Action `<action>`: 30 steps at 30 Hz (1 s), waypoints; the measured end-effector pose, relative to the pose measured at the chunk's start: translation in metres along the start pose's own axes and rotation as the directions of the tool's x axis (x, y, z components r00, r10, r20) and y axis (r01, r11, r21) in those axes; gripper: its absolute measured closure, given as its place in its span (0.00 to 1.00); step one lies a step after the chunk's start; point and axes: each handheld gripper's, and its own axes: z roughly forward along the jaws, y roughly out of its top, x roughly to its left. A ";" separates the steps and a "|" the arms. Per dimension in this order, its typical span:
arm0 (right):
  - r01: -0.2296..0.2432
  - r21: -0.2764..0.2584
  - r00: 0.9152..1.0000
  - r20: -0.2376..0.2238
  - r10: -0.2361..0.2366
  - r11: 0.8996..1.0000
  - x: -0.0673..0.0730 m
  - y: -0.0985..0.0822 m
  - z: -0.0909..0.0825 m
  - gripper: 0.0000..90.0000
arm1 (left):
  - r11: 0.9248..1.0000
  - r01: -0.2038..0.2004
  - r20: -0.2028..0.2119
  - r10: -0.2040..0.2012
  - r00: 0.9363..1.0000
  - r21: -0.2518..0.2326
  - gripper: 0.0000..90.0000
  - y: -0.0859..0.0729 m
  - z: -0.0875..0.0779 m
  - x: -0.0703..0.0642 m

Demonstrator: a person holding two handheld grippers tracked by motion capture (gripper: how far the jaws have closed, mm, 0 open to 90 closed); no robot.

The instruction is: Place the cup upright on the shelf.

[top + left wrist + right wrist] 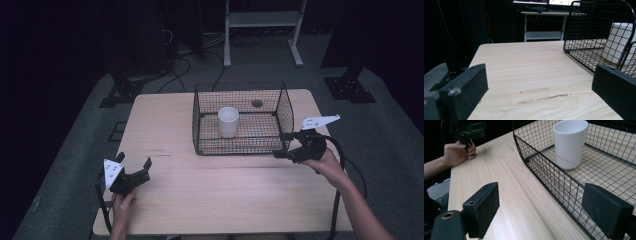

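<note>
Right gripper point(282, 145) at basket point(240, 150) near right corner, jaws apart, straddling wire wall, not pressing. White cup point(228, 121) upright inside basket, mid-worktop point(210, 195). Left gripper point(134, 164) wide open, holding nothing, low over worktop at near left, well apart from basket.

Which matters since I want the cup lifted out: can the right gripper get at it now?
Probably yes, from above: the basket is open-topped and the cup stands alone. The right gripper, jaws open, straddles the basket's near wall, which blocks a level approach.
</note>
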 end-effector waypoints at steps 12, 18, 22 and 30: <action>0.014 0.013 1.000 0.015 -0.014 1.000 0.005 -0.014 -0.006 0.15 | 1.000 -0.003 -0.001 0.003 1.000 0.002 0.00 0.000 0.000 0.000; 0.020 0.004 0.999 0.028 -0.020 1.000 0.008 -0.023 -0.014 0.15 | 1.000 -0.002 -0.001 0.002 1.000 0.002 0.00 0.000 0.000 0.000; 0.012 0.001 0.999 0.032 -0.012 1.000 0.008 -0.027 -0.016 0.15 | 1.000 -0.004 -0.001 0.004 1.000 0.003 0.00 0.000 0.000 0.000; 0.000 -0.005 0.999 0.053 0.001 1.000 0.009 -0.044 -0.023 0.15 | 1.000 -0.004 -0.002 0.004 1.000 0.003 0.00 0.000 0.000 0.000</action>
